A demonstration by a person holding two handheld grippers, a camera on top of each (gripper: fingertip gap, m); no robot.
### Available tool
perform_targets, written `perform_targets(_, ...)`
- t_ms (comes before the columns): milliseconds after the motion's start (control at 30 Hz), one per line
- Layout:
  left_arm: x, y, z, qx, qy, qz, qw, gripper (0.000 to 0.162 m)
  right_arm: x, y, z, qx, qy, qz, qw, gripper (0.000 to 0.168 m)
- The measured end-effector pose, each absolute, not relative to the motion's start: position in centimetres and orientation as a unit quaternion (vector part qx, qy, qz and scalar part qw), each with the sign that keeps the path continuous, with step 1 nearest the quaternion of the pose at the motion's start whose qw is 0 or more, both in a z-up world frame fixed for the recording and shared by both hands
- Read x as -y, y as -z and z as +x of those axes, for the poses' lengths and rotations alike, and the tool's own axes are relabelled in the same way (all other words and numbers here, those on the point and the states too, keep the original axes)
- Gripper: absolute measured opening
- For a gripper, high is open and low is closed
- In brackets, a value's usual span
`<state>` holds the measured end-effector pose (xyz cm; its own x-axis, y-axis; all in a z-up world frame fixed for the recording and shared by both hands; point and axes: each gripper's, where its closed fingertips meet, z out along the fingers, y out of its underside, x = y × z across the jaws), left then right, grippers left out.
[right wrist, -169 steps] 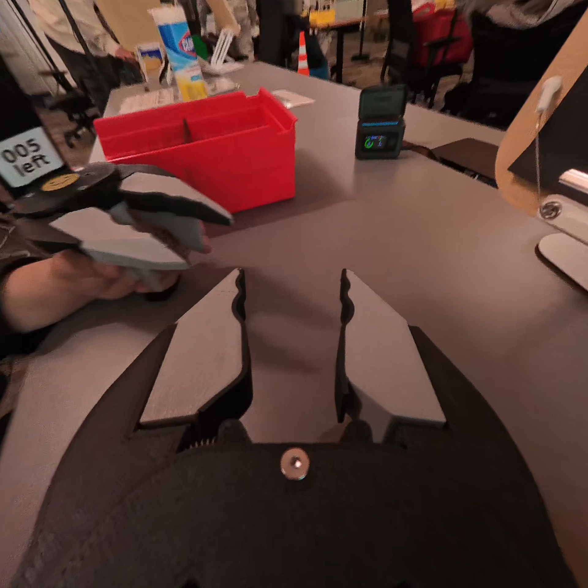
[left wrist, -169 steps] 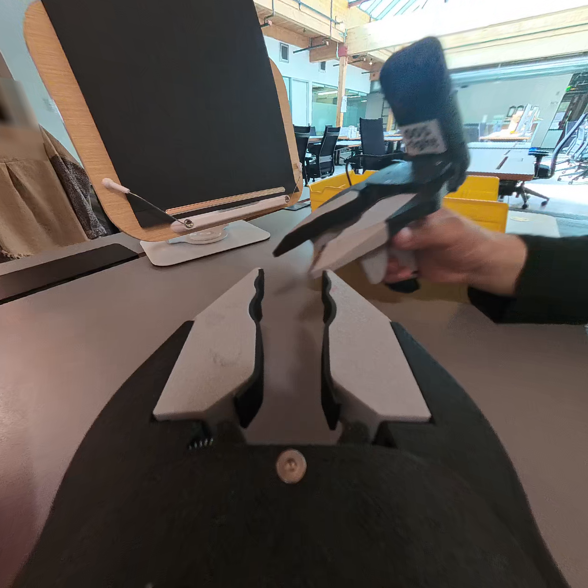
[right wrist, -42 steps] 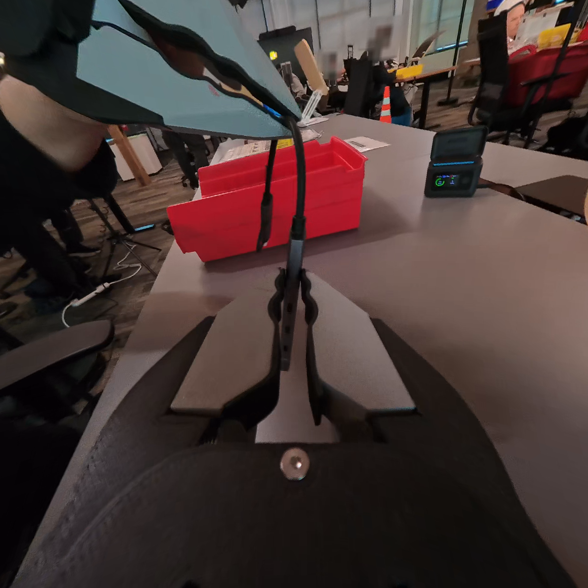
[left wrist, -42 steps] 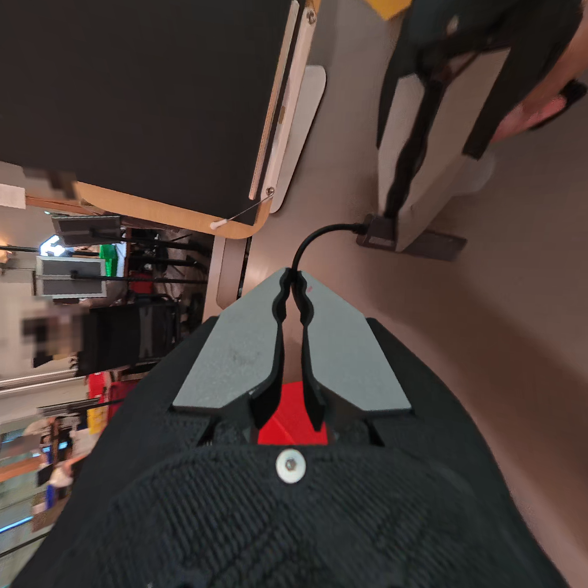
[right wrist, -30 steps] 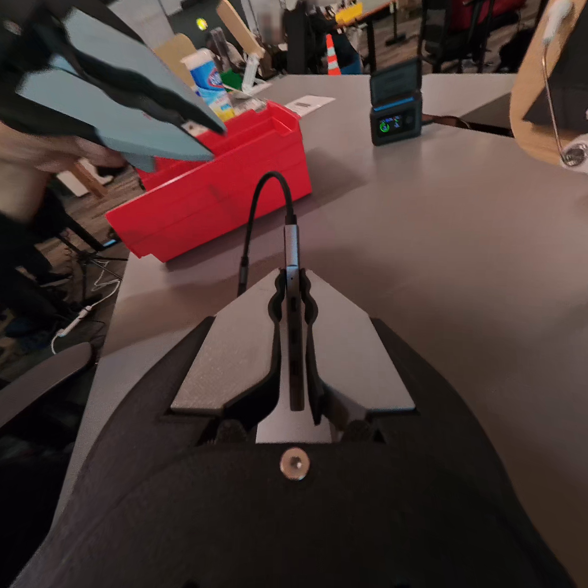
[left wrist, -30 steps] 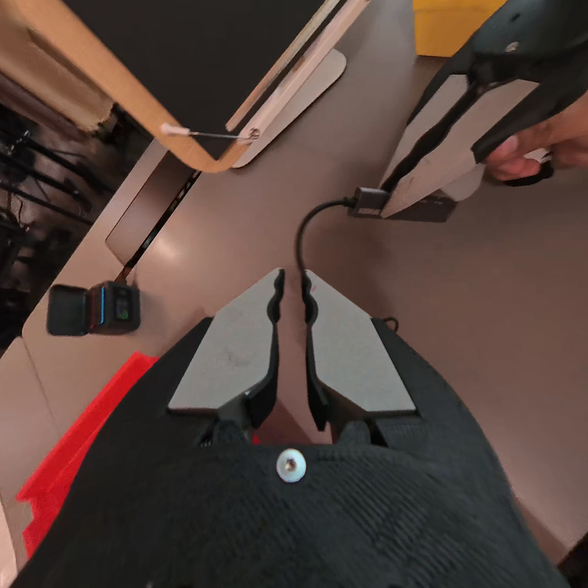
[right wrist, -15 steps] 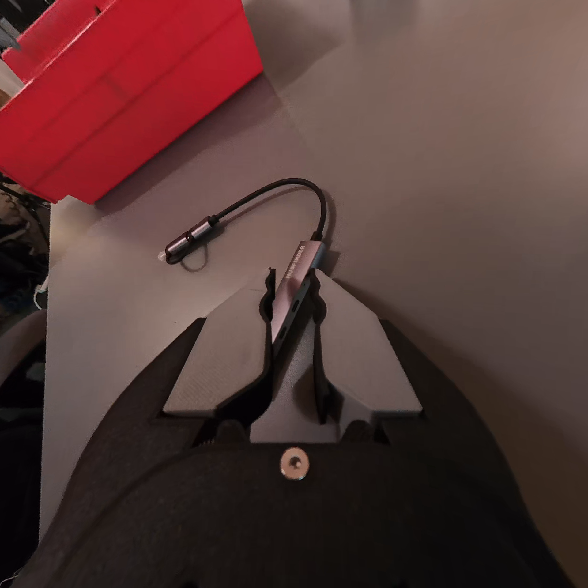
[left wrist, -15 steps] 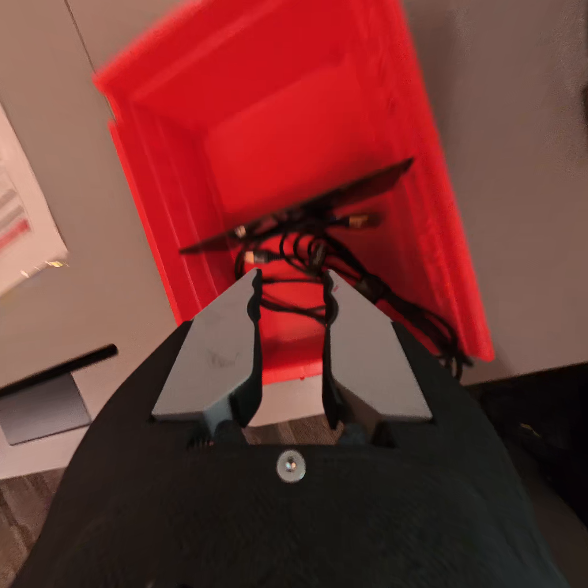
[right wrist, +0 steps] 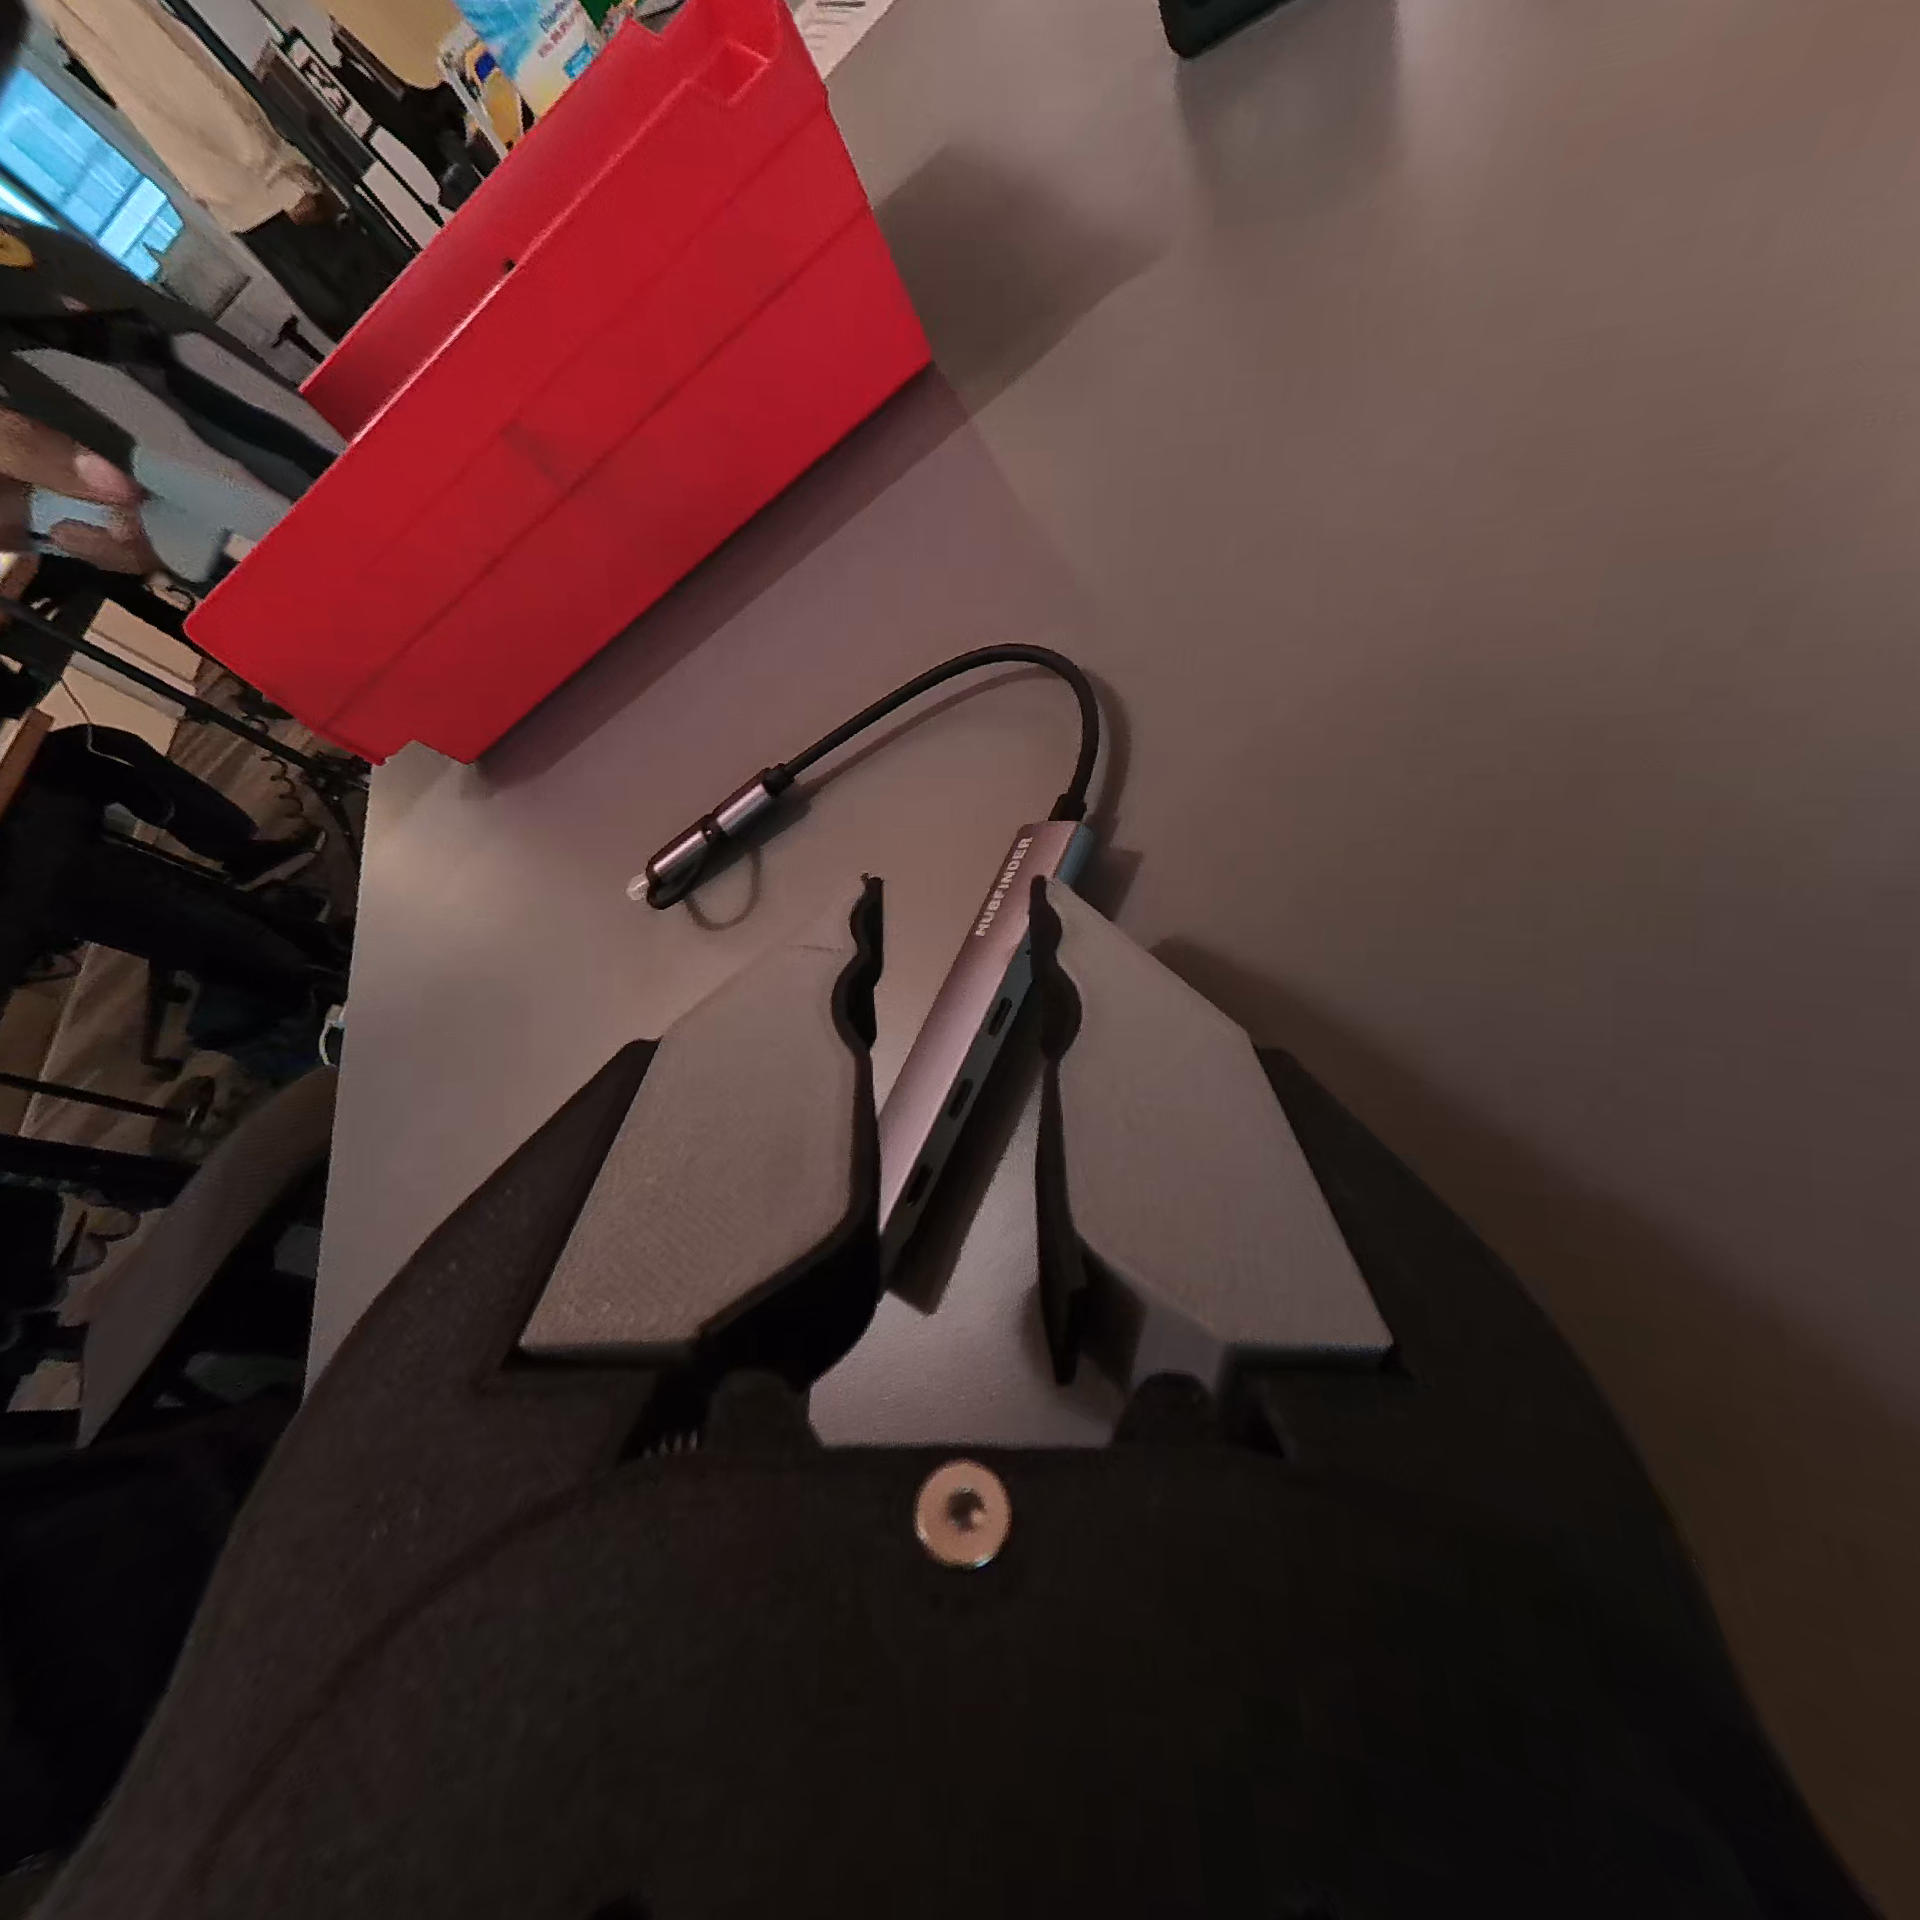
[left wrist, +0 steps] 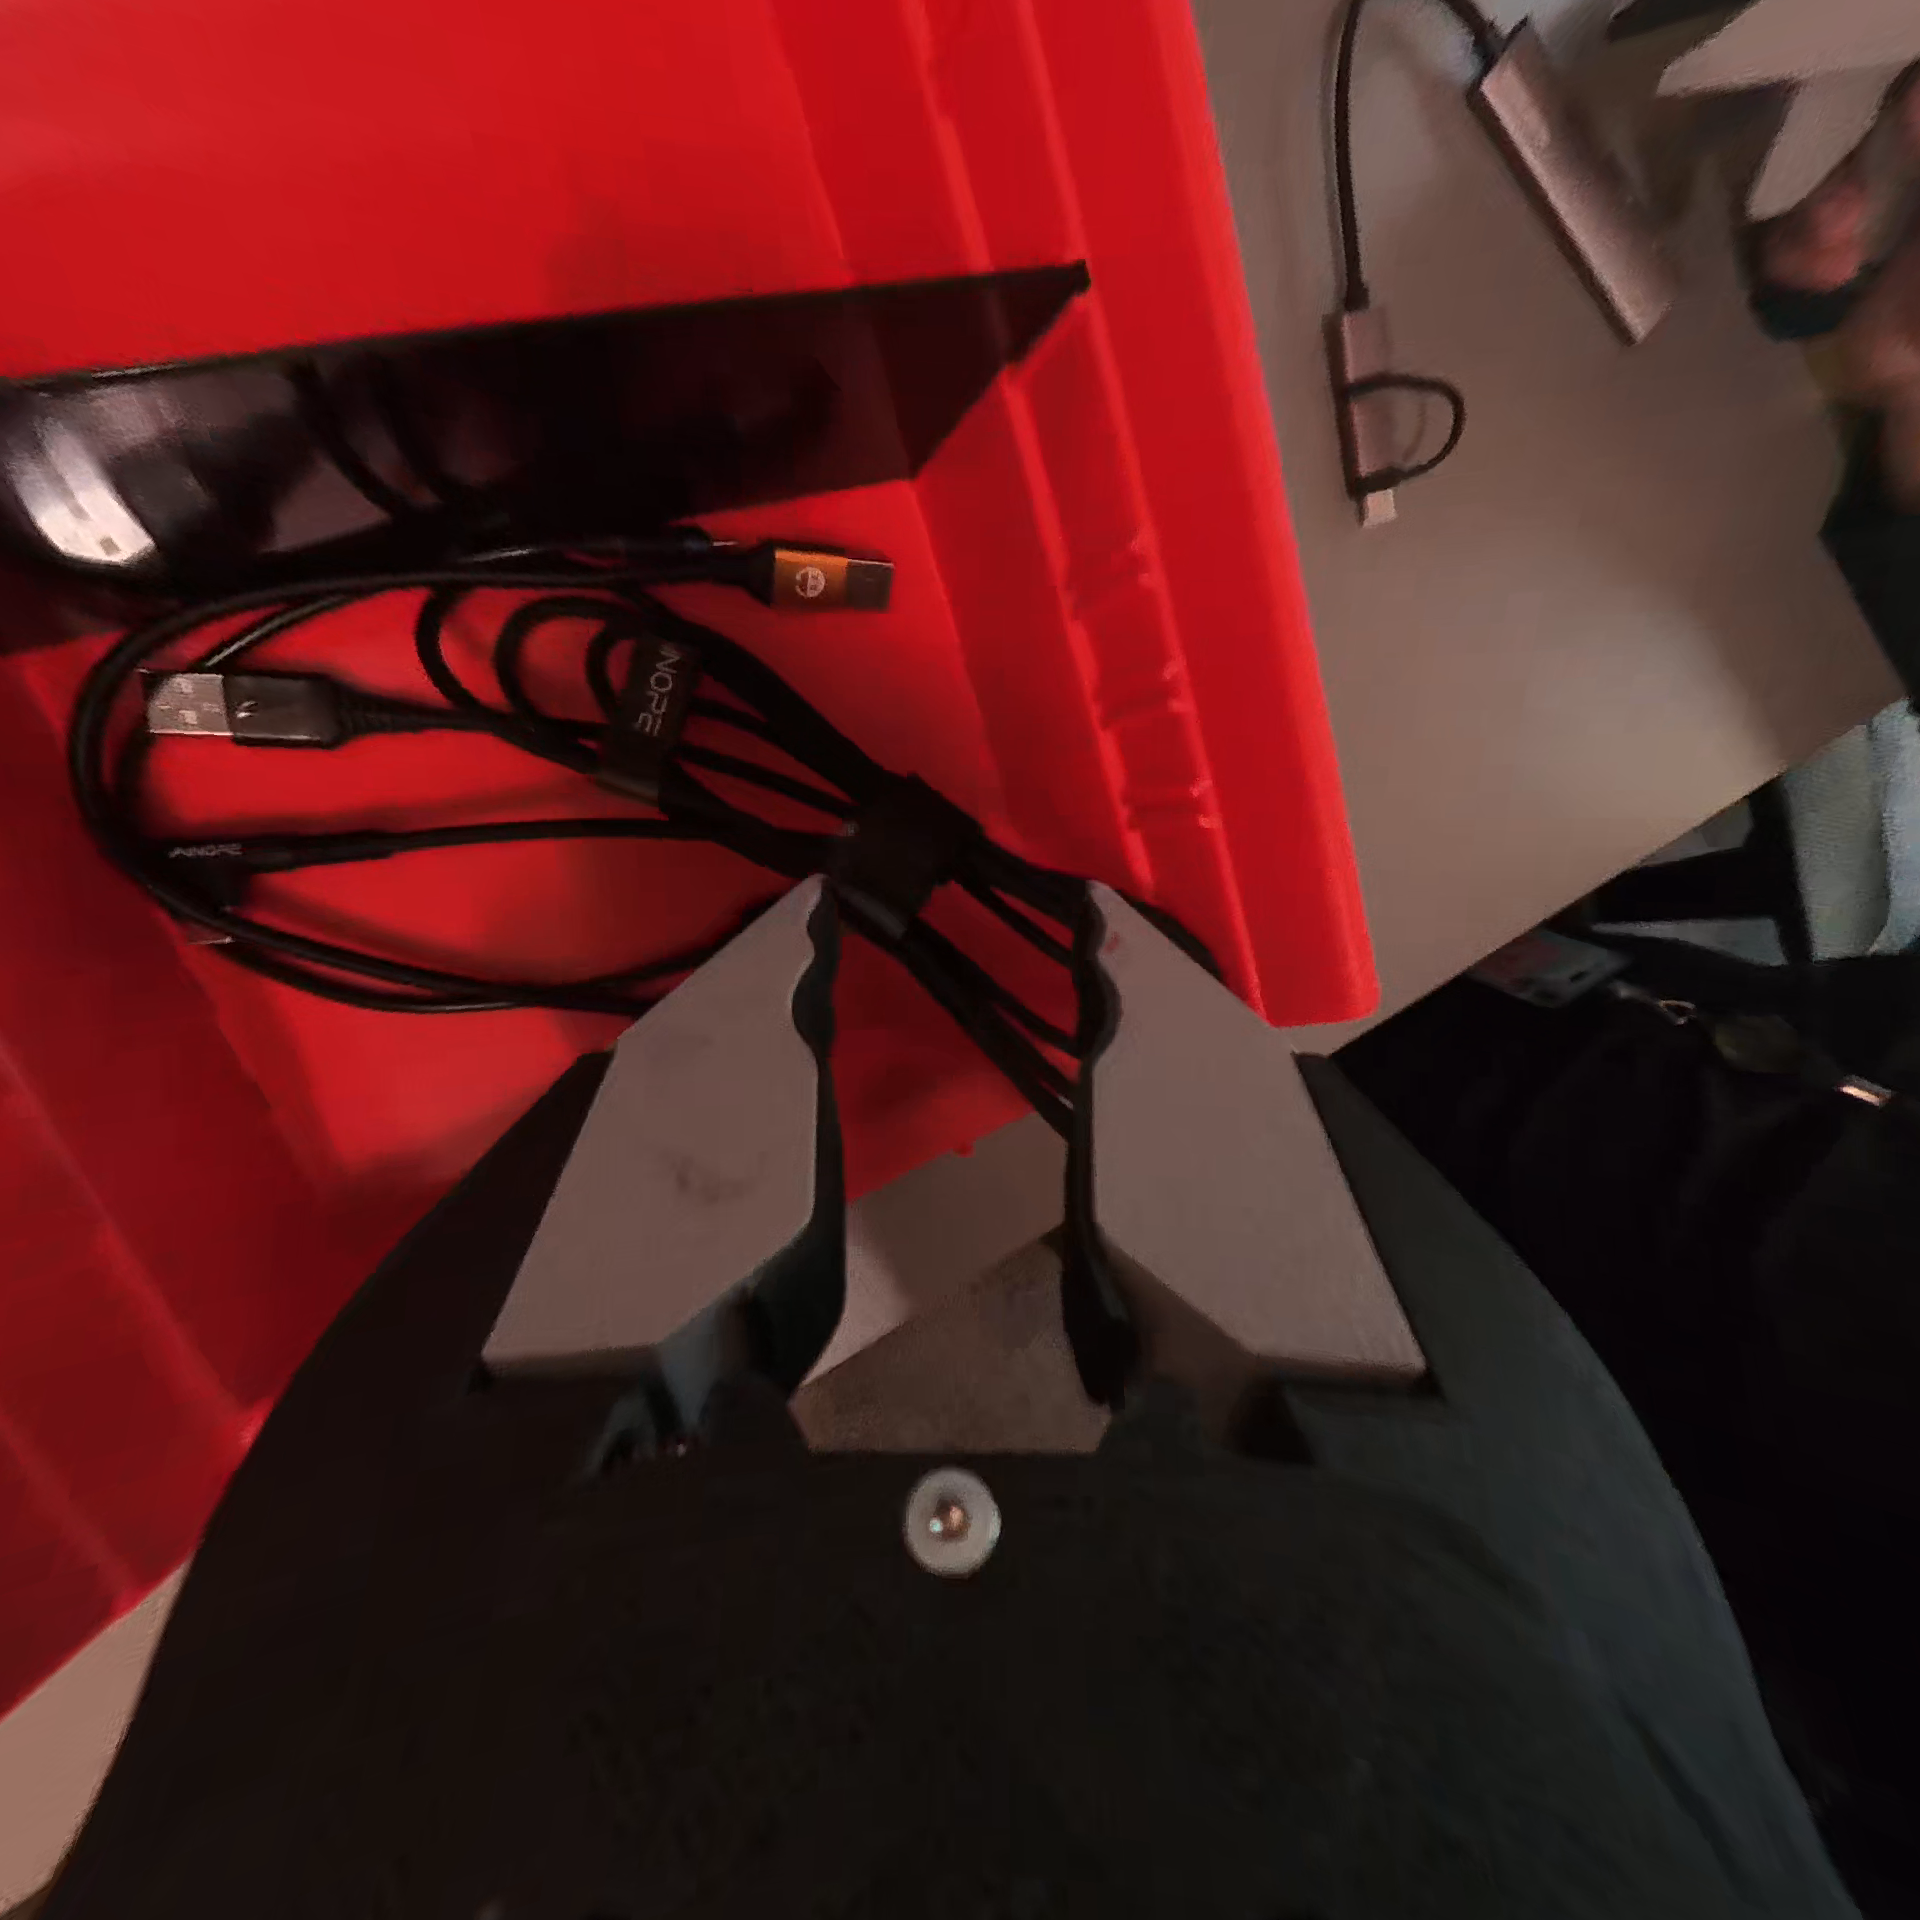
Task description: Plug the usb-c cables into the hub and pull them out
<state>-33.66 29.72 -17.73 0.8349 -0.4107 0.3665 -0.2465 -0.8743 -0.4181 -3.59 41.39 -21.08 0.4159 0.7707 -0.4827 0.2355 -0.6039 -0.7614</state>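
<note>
Left wrist view: your left tongs (left wrist: pixel 951 914) are hanging with jaws apart over the red bin (left wrist: pixel 1081 540), tips just above a bundle of black cables (left wrist: pixel 665 748) lying in it. The grey hub (left wrist: pixel 1569 208) is lying on the desk (left wrist: pixel 1558 675) at 1 o'clock.

Right wrist view: your right tongs (right wrist: pixel 956 899) are spread apart around the hub (right wrist: pixel 961 1060), gripping nothing; the bin (right wrist: pixel 623 416) is sitting at 11 o'clock.

Hub (left wrist: pixel 1569 177) partly hidden by blurred right claw (left wrist: pixel 1787 94), top edge
</note>
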Motion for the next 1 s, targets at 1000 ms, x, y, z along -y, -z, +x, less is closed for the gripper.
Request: perform_targets(1000, -30.9, 6.7, -36.0, -0.226, 0.088, -0.926, 0.287, 0.02, -40.5, 21.2, -4.1, 0.344, -0.433, -0.777, 0.302, 0.025)
